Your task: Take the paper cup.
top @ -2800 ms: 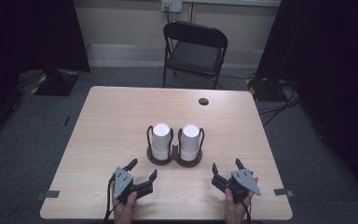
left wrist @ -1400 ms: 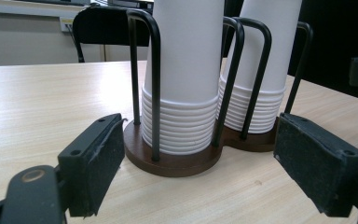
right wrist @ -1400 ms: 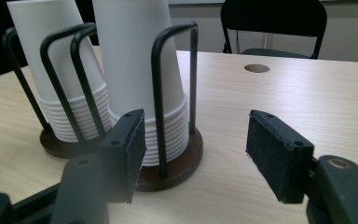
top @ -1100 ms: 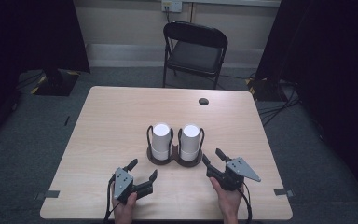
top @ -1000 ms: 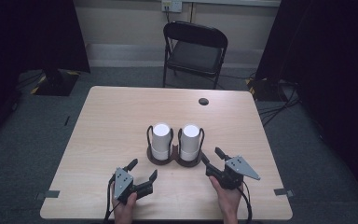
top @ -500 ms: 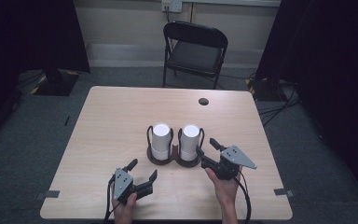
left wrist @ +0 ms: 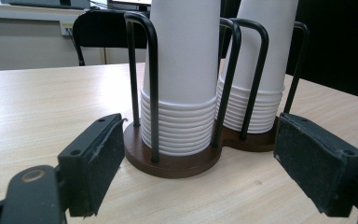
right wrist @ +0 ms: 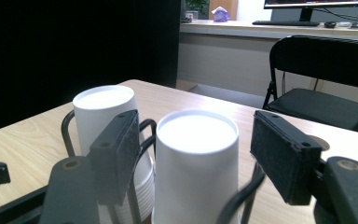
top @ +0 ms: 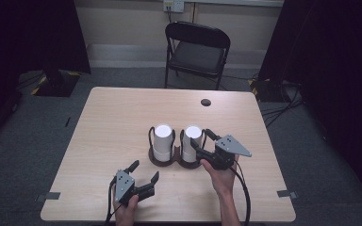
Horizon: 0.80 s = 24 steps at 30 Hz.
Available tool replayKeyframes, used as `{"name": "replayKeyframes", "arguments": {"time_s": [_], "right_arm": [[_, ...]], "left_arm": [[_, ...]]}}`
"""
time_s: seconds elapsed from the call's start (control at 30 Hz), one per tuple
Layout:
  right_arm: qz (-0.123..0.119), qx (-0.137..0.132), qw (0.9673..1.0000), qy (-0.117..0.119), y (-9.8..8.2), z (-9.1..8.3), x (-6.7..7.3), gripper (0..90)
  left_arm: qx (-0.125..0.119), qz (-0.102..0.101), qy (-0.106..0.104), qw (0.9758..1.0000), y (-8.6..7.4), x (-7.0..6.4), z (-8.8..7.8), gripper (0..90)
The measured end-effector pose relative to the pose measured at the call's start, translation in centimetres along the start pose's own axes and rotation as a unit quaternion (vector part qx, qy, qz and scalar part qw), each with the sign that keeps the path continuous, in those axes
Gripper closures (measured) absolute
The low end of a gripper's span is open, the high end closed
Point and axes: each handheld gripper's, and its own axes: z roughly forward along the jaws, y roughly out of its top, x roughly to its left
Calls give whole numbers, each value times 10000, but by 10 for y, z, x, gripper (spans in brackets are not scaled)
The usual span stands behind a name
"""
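Observation:
A dark brown wire holder (top: 169, 161) near the table's middle carries two upside-down stacks of white paper cups: the left stack (top: 162, 140) and the right stack (top: 191, 141). My right gripper (top: 201, 140) hovers at the top of the right stack (right wrist: 196, 154). Its jaws have just been opening and now stand either side of the top cup, with a gap between each pad and the cup. The left stack (right wrist: 103, 108) is behind it in the right gripper view. My left gripper (top: 145, 170) rests open on the table before the holder (left wrist: 177, 163), holding nothing.
The light wooden table (top: 118, 117) has a dark round hole (top: 206, 102) at its far right. A black folding chair (top: 198, 49) stands behind the table. Cables (top: 283, 101) lie on the floor to the right. Black curtains hang on both sides.
My right gripper has risen and moved forward from the table's front edge to the right cup stack, and its jaws have opened. The left gripper has stayed put.

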Motion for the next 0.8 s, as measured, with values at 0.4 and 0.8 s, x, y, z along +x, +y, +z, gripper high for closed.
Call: {"name": "replayKeyframes", "arguments": {"time_s": [0.4, 0.8], "right_arm": [[-59, 131, 9999, 56, 4, 26, -2, 295], [-17, 243, 9997, 49, -4, 41, -7, 293]], "left_arm": [[-3, -12, -4, 10000, 0, 0, 0, 162], [-9, 34, -18, 10000, 0, -1, 0, 160]]}}
